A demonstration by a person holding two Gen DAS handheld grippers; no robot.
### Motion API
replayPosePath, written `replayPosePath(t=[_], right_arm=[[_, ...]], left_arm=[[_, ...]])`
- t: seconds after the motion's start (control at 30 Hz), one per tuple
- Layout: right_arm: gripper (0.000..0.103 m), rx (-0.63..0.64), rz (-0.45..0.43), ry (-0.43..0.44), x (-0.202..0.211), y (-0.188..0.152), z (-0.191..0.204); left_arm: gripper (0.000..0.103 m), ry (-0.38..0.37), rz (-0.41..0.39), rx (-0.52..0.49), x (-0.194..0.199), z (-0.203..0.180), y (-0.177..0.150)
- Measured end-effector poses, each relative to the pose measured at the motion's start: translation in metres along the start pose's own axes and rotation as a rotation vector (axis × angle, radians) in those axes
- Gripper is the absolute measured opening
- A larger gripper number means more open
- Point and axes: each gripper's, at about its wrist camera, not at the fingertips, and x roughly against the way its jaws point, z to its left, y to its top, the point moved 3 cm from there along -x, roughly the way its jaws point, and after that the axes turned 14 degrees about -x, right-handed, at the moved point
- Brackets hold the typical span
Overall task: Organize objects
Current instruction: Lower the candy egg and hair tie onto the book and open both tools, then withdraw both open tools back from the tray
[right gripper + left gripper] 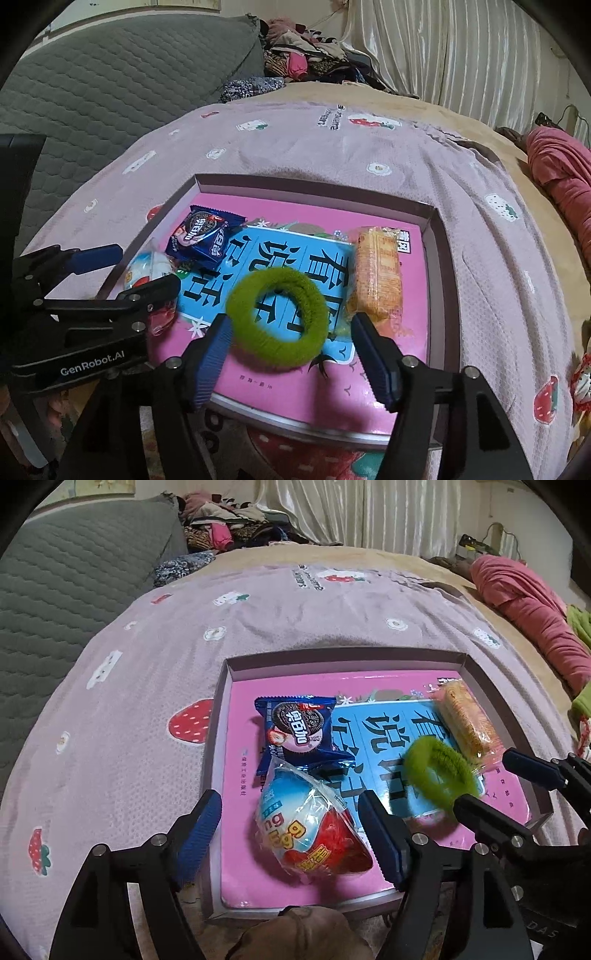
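One fuzzy green ring, blurred, over glossy box.

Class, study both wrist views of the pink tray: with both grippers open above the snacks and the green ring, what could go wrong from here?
1. The green fuzzy ring looks blurred between the open right gripper fingers, so it may bounce or roll onto the biscuit pack.
2. The egg-shaped toy, lying free between the left gripper fingers, is rounded and could roll toward the tray wall.
3. The grippers sit close together and may bump.
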Motion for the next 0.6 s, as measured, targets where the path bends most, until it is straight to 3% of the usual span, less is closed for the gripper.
replayPosePath(t=[0.23, 0.6], right_arm=[[0.069, -0.019, -0.026, 0.003, 0.013, 0.002, -0.001], [0.082, -0.031, -0.080, 0.000, 0.052, -0.001, 0.008]], left_arm=[[0.078, 0.001, -0.037, 0.025, 0.014, 0.008, 0.001], [0.081, 0.016, -0.112, 0.060, 0.060, 0.020, -0.005]])
